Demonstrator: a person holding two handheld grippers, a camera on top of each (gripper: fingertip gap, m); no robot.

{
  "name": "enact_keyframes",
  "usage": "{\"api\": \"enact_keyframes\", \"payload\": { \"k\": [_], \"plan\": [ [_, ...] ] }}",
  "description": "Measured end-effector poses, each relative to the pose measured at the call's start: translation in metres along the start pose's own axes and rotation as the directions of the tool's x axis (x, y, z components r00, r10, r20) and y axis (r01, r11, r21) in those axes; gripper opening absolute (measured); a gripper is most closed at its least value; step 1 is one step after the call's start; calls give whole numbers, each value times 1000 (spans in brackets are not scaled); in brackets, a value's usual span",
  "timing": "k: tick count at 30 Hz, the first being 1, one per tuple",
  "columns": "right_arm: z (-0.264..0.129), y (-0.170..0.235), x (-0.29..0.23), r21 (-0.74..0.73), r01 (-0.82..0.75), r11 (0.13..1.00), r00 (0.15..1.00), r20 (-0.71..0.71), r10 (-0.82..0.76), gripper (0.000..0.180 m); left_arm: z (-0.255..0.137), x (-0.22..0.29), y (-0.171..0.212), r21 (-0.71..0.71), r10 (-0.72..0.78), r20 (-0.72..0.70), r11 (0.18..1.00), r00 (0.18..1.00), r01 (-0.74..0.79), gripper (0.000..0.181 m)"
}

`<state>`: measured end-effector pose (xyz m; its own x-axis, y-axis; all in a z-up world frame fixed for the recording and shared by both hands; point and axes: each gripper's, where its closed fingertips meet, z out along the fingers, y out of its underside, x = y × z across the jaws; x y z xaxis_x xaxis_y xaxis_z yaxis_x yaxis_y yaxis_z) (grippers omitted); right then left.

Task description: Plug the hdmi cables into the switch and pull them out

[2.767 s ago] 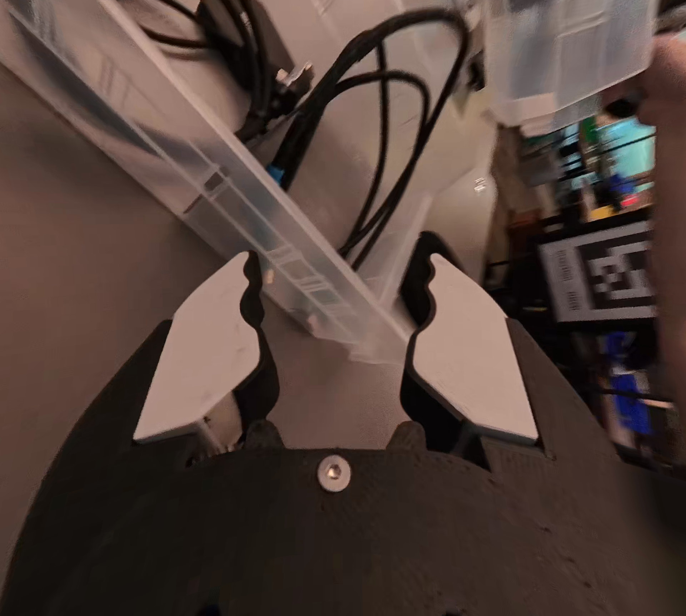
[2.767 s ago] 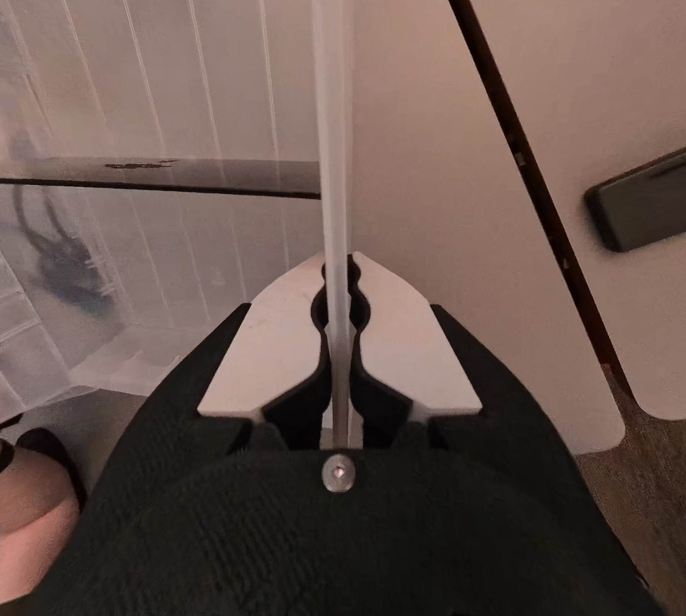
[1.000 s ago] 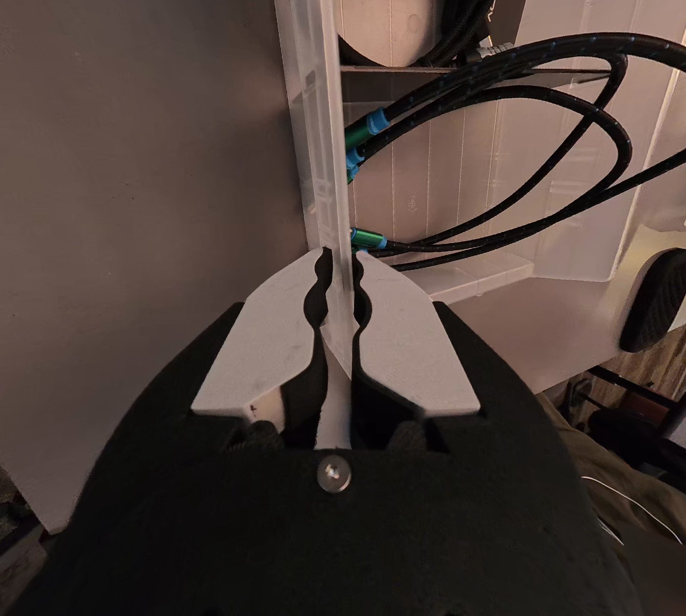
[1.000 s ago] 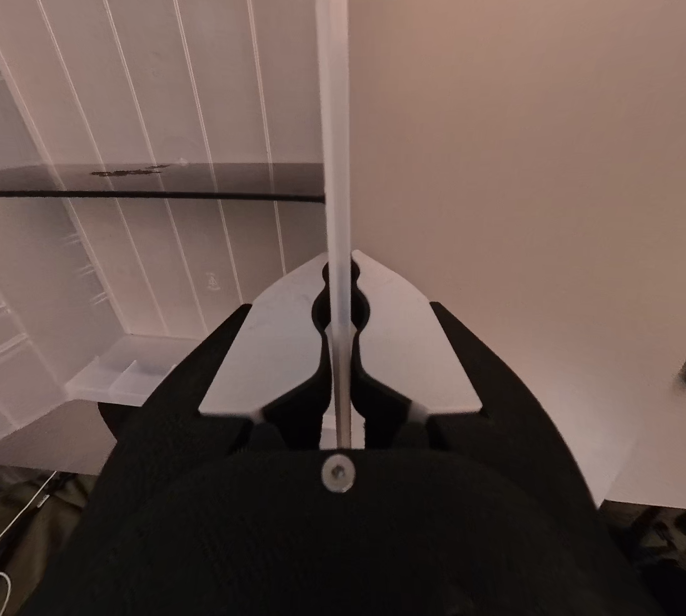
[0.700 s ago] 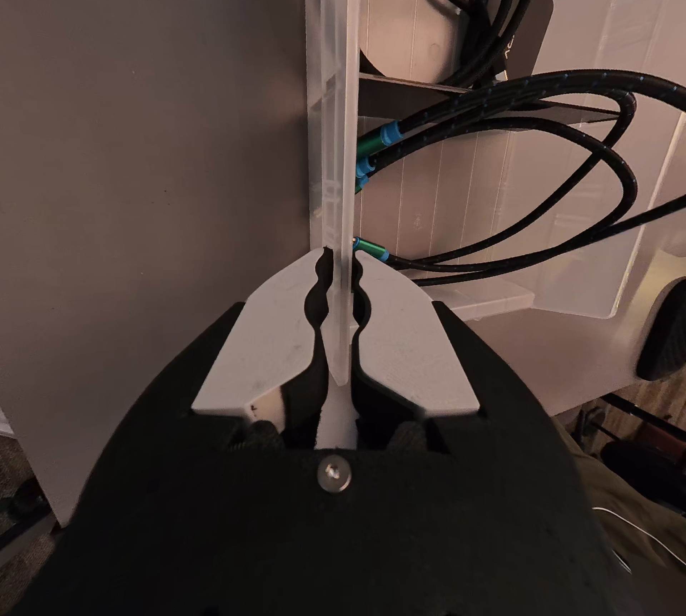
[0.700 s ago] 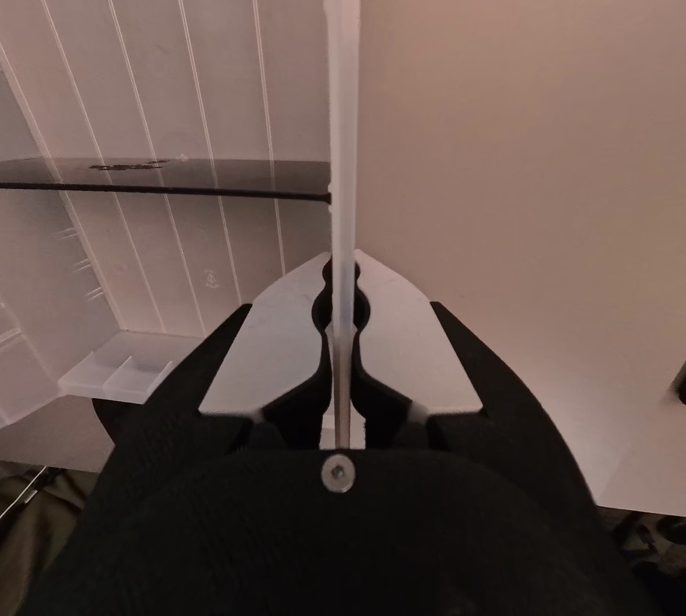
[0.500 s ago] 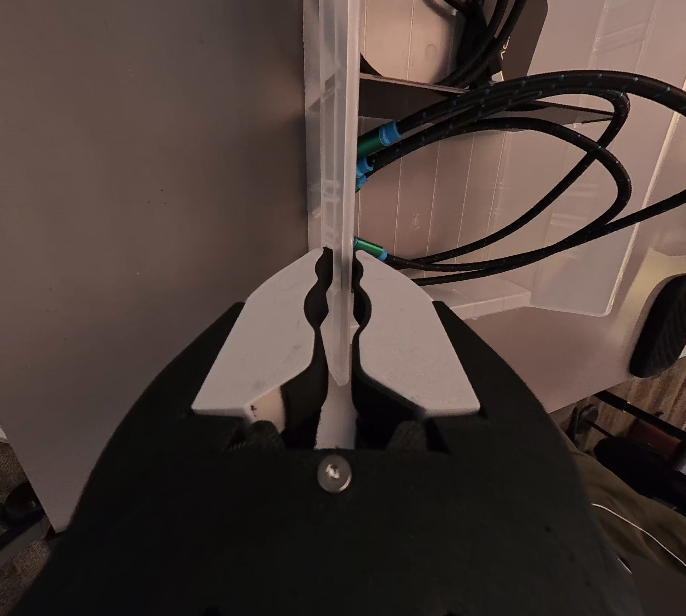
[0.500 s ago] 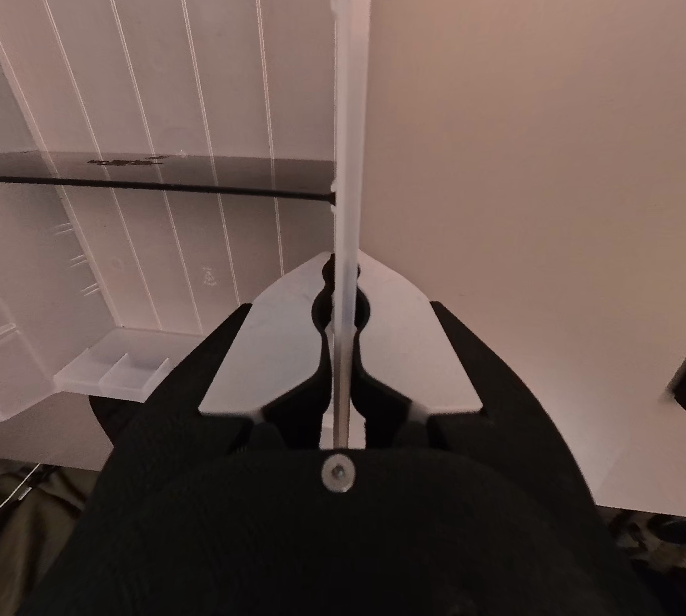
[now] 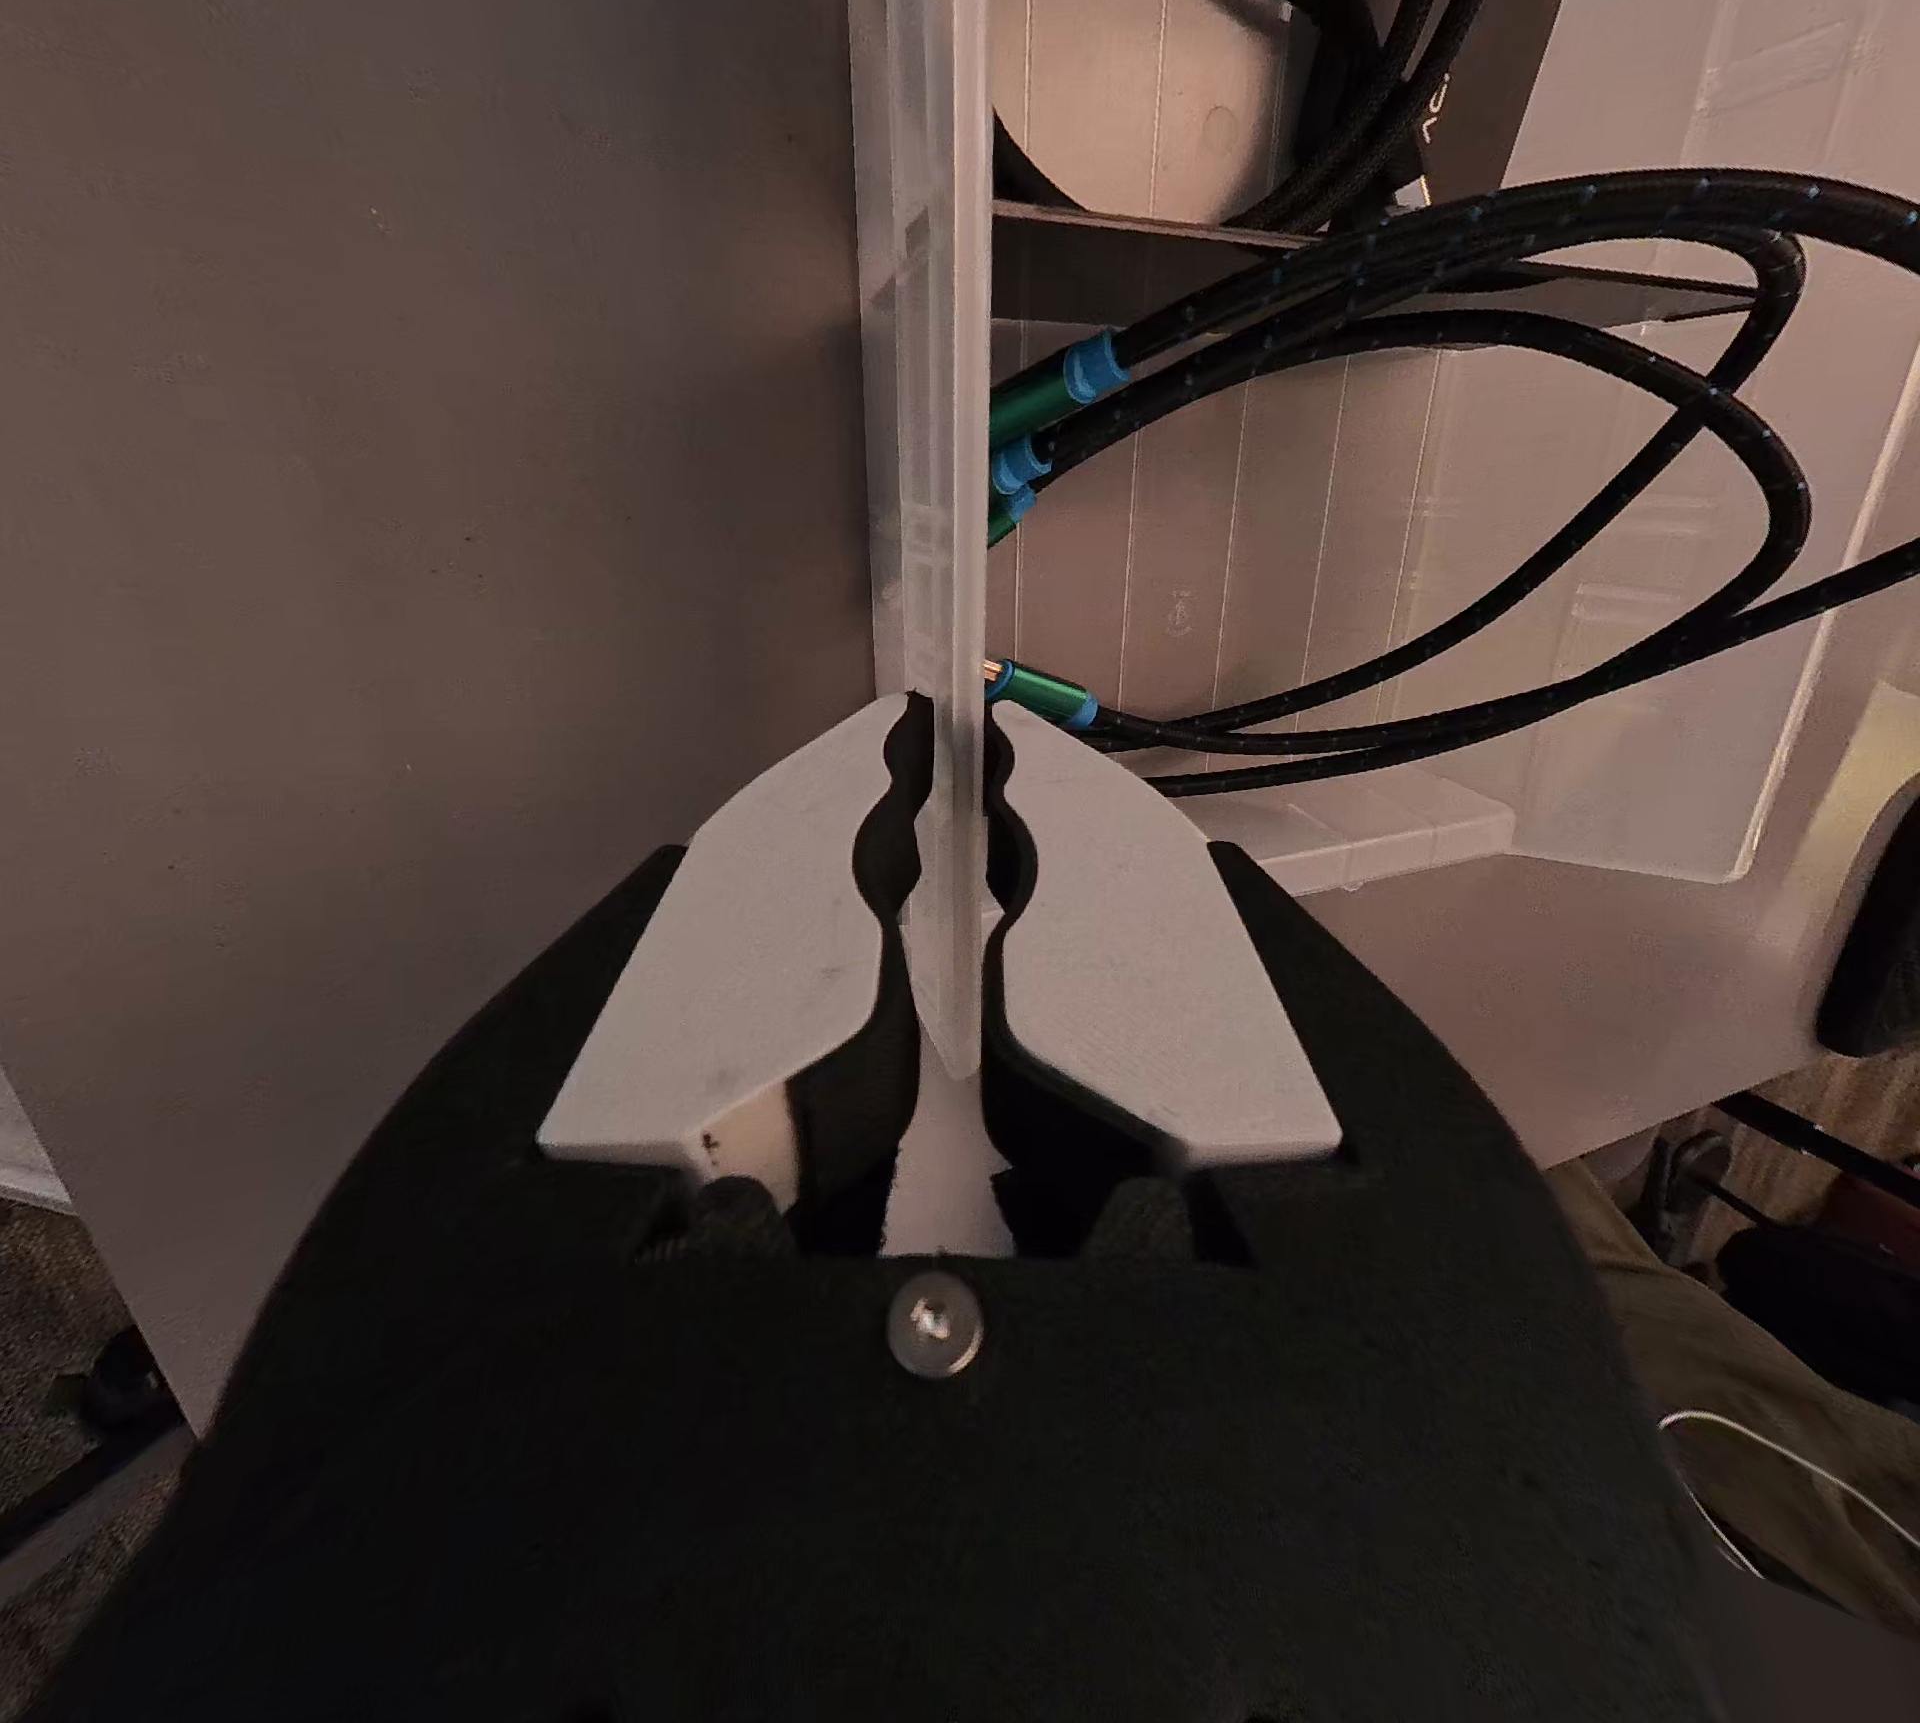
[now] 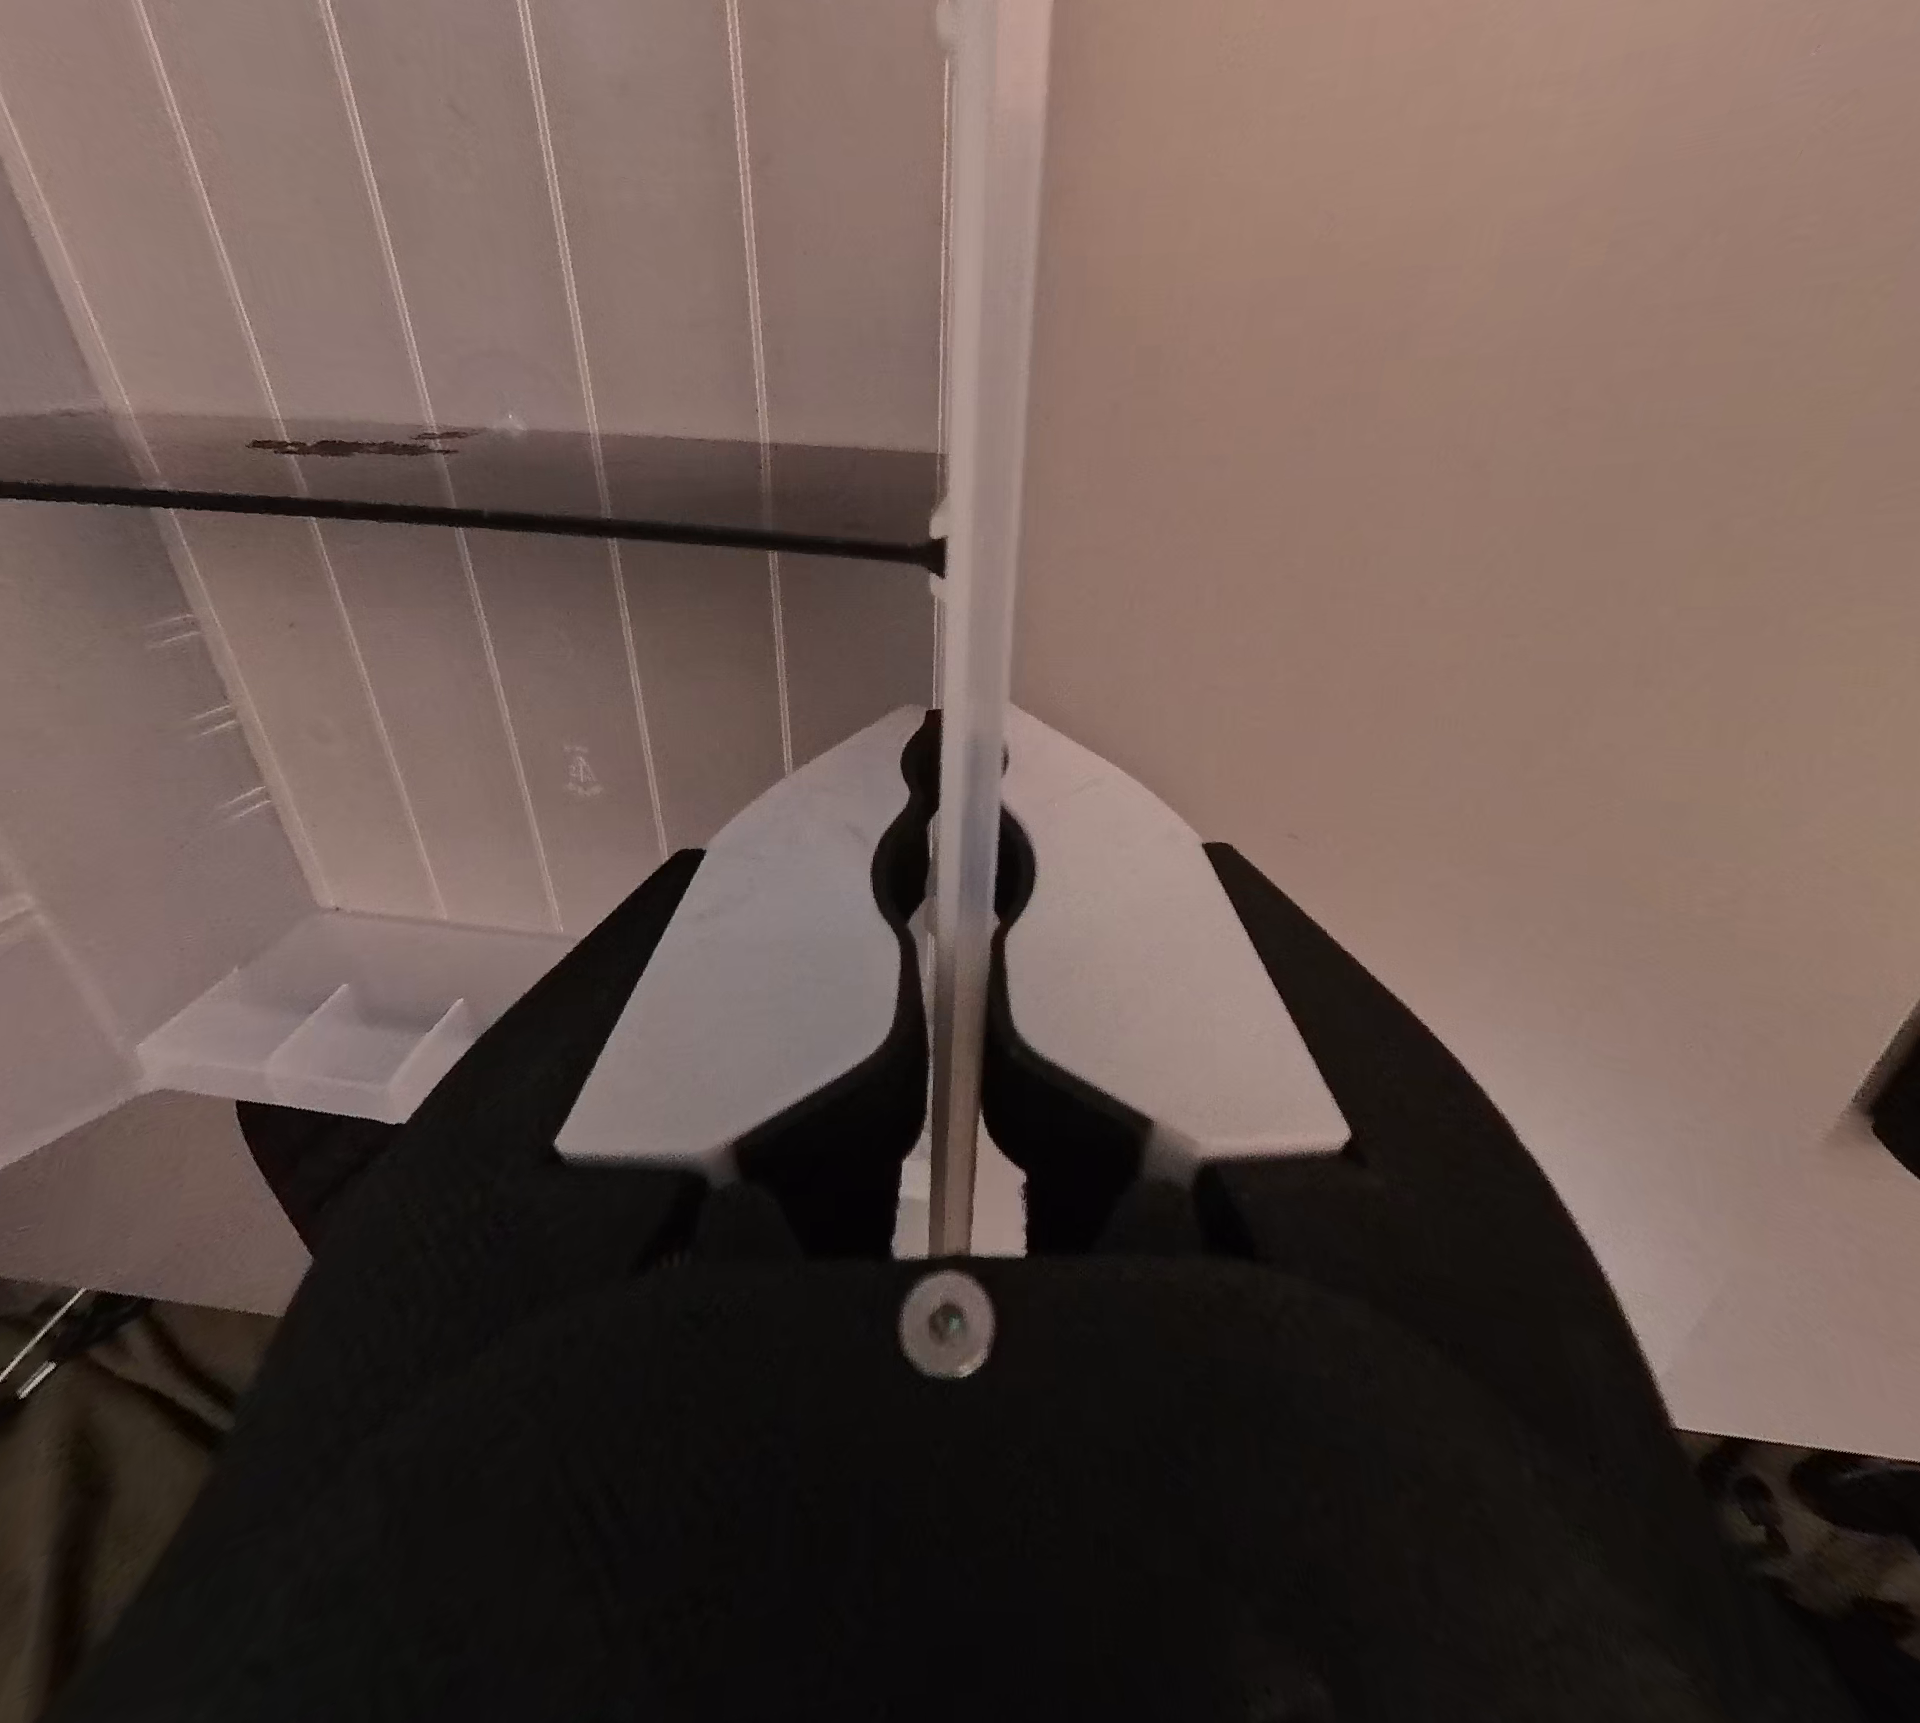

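Pale matte tabletop (image 9: 416, 323) under dim warm light carries a translucent plastic storage bin (image 9: 1558, 530) with a dark divider. Left gripper (image 9: 951, 717) is clamped on the bin's clear side wall; right gripper (image 10: 961, 723) is clamped the same way on the opposite wall. Inside lie black braided hdmi cables with green-and-blue connector ends (image 9: 1455, 385), loose and coiled, one plug (image 9: 1039, 694) just beside the left fingertips. Black flat box (image 9: 1475, 42) beyond the divider is probably the switch, though partly hidden by cable. No plug looks seated as far as visible; plugging and pulling seem not yet begun, both grippers occupied with the bin.
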<state>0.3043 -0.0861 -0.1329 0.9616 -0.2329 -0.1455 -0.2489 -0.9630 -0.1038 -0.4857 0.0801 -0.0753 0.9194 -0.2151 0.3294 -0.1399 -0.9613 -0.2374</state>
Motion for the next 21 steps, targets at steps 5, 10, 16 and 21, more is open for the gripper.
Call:
{"api": "enact_keyframes", "payload": {
  "k": [5,10,16,21],
  "plan": [
    [-2,0,2,26,36,999,999,-34,-35,22,-2,1,-1,9,-28,-6,1000,1000,28,8],
    [-21,-5,12,91,122,988,984,-139,-109,56,-31,6,-23,177,33,78,983,996,-46,16],
    [-83,-16,13,233,239,943,941,-297,-165,60,-90,40,-84,556,213,233,771,949,-310,42],
    [-167,-50,-39,567,368,737,905,-402,-142,61,-86,81,-137,746,276,275,543,921,-385,73]
  ]
}}
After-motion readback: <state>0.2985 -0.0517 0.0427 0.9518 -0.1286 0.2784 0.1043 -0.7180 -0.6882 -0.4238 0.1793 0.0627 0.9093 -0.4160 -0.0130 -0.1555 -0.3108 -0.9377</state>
